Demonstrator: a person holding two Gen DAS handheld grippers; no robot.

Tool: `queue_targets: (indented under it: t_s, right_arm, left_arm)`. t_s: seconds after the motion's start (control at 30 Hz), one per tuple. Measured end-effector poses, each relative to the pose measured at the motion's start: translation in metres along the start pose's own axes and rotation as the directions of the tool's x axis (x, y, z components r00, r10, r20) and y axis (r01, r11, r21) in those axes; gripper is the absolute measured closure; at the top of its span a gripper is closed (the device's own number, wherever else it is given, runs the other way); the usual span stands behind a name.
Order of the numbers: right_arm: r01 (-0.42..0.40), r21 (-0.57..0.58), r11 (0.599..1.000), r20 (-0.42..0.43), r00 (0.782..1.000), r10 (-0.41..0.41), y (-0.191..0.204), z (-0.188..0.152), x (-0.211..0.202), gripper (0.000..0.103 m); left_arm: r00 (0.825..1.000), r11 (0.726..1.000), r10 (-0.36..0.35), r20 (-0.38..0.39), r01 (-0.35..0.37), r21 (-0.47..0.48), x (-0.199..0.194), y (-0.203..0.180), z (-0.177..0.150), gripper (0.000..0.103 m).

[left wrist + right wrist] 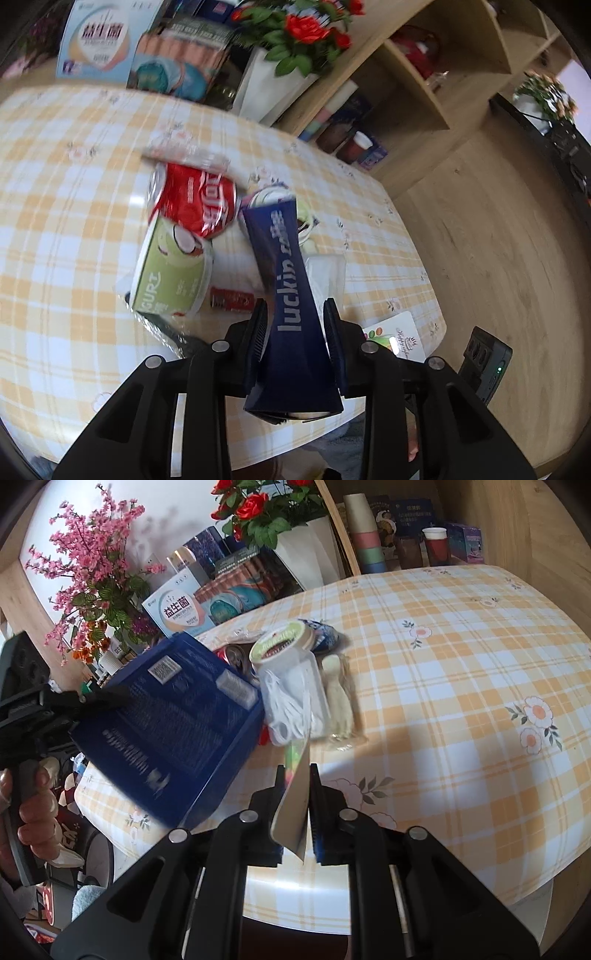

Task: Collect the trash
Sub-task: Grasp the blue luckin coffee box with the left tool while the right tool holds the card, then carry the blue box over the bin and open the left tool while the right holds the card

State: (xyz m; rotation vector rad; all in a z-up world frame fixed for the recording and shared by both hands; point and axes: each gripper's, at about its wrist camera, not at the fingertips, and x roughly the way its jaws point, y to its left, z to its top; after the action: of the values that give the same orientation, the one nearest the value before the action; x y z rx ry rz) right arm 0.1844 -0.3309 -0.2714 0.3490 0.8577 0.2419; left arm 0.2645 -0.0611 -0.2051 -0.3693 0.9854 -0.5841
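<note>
Trash lies heaped just ahead of both claws: the left gripper [295,332] is clenched on the blue coffee box [291,314], whose long axis runs straight forward from the jaws over the crushed red can [195,201] and yogurt cup [170,273]. We hold a thin white card [295,812] edge-on in the clamped right gripper [297,786], the pile directly beyond it. We see no bin; the clear bag [295,698] ahead holds white plastic pieces.

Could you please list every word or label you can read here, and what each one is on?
"luckin coffee": blue box in the left gripper.
"GURT": green yogurt cup.
"益生菌": white box behind the table.
Red can: script blurred.
Card in the right gripper: no readable text.
</note>
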Motion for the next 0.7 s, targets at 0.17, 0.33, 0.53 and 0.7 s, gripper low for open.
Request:
queue_targets:
  t_s: [0.17,0.33,0.53,0.7]
  right_arm:
    - [-0.001,0.008,1.000,-0.005,1.000,0.001,0.001,0.001,0.000,0.088]
    - [0.004,0.011,1.000,-0.008,1.000,-0.003,0.001,-0.001,-0.002,0.088]
    - [0.006,0.002,1.000,0.005,1.000,-0.006,0.004,0.002,-0.009,0.088]
    - [0.005,-0.006,1.000,0.012,1.000,-0.005,0.007,0.004,-0.013,0.088]
  left_arm:
    - [1.000,0.999,0.010,0.020,-0.011,0.043,-0.007,-0.009,0.002,0.082]
    - [1.000,0.998,0.014,0.007,-0.014,0.055,-0.010,-0.011,-0.001,0.083]
    - [1.000,0.996,0.016,0.025,-0.018,0.083,-0.021,-0.019,-0.003,0.088]
    - [0.999,0.995,0.021,0.041,-0.024,0.097,-0.030,-0.022,-0.002,0.089]
